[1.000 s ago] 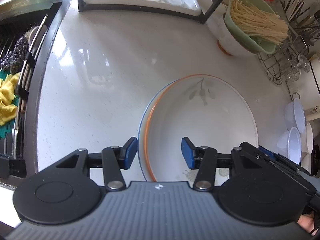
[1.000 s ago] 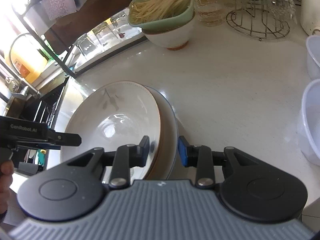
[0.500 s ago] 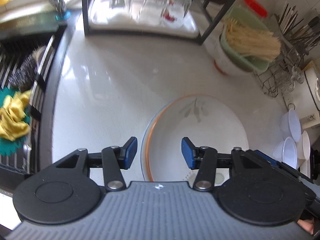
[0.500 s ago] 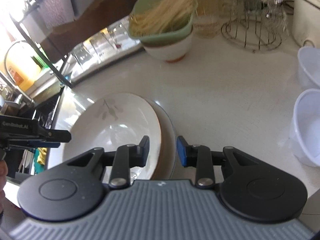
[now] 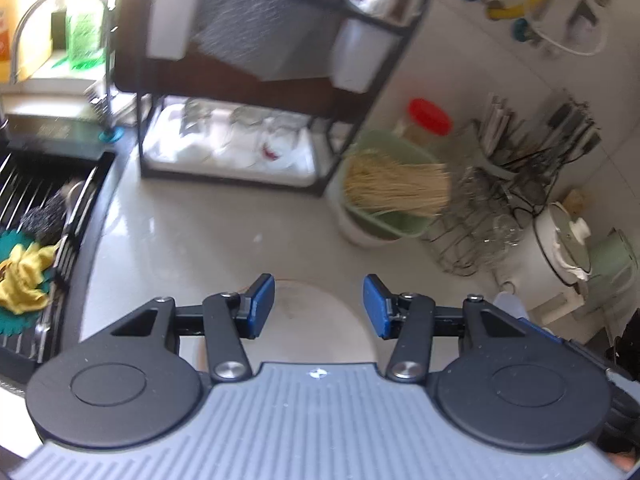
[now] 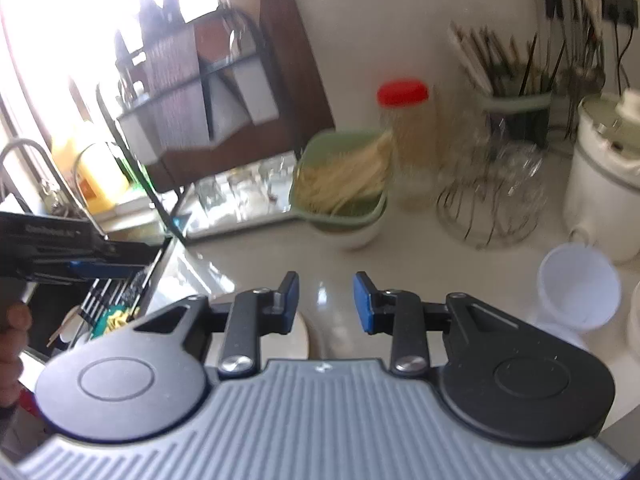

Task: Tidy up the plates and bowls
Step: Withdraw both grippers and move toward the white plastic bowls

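A white plate with an orange rim (image 5: pixel 312 320) lies on the white counter, mostly hidden under my left gripper (image 5: pixel 319 306), which is open and empty above it. In the right wrist view only a sliver of the plate stack (image 6: pixel 302 336) shows under my right gripper (image 6: pixel 326 300), which is open and empty. The left gripper also shows at the left edge of the right wrist view (image 6: pixel 72 252). White plastic bowls (image 6: pixel 578 290) stand at the right.
A black dish rack (image 5: pixel 256 92) with glasses stands at the back. A green basket of noodles (image 5: pixel 390 186) sits on a white bowl. A wire glass stand (image 6: pixel 492 200), a red-lidded jar (image 6: pixel 406 140), a white pot (image 6: pixel 604 172) and the sink (image 5: pixel 36 216) surround the counter.
Both grippers have lifted and tilted up away from the plate stack. The plates have dropped to the bottom of both views, and the rack and wall now fill them.
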Motion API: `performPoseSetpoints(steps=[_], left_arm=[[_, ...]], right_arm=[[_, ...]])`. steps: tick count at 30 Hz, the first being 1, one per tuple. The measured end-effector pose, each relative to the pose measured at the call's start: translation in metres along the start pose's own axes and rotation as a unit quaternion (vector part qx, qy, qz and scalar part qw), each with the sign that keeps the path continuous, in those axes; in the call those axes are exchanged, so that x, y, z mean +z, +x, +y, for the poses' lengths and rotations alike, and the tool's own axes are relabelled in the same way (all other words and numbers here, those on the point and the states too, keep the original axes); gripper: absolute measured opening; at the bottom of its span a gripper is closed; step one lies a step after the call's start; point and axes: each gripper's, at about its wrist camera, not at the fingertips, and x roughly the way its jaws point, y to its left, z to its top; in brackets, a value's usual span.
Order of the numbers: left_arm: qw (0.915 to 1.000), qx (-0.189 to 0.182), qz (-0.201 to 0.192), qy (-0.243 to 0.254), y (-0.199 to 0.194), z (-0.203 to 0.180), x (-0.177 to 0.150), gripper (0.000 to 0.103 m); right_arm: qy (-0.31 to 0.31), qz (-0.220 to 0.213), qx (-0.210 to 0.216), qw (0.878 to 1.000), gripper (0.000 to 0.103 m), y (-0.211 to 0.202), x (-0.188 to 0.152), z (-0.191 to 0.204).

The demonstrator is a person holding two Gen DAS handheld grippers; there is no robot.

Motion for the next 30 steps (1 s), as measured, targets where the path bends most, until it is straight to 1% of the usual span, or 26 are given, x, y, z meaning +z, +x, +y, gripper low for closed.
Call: performPoseSetpoints(steps=[1, 4, 12, 16, 20, 22, 27, 30], left_arm=[[1.0000, 0.003, -0.003, 0.001, 0.000, -0.010, -0.002, 0.055], [0.9999, -0.009, -0.013, -0.004, 0.000, -0.035, -0.012, 0.055], [0.9995, -0.024, -0.013, 0.015, 0.009, -0.105, -0.033, 0.055], [0.9991, -0.031, 0.005, 0.028, 0.025, -0.134, -0.044, 0.055], [0.9982, -0.022, 0.027, 0.049, 0.046, -0.158, -0.060, 0.056], [0.9976, -0.023, 0.040, 0.052, 0.057, -0.165, -0.069, 0.056], [0.9954, -0.024, 0.066, 0.065, 0.083, -0.179, -0.089, 0.065], [0.9948, -0.026, 0.070, 0.069, 0.093, -0.186, -0.097, 0.068]], right_arm=[[0.001, -0.005, -0.003, 1.000, 0.034, -0.005, 0.002, -0.006], [-0.001, -0.023, -0.004, 1.000, 0.034, -0.020, 0.004, -0.024], [0.002, -0.038, -0.019, 0.999, 0.034, -0.050, -0.004, -0.069], [0.013, -0.032, -0.035, 0.999, 0.034, -0.063, -0.014, -0.094], [0.032, -0.014, -0.057, 0.998, 0.034, -0.066, -0.029, -0.119], [0.040, -0.005, -0.068, 0.997, 0.034, -0.067, -0.039, -0.129], [0.056, 0.009, -0.086, 0.995, 0.034, -0.068, -0.056, -0.153], [0.063, 0.012, -0.100, 0.993, 0.042, -0.065, -0.066, -0.165]])
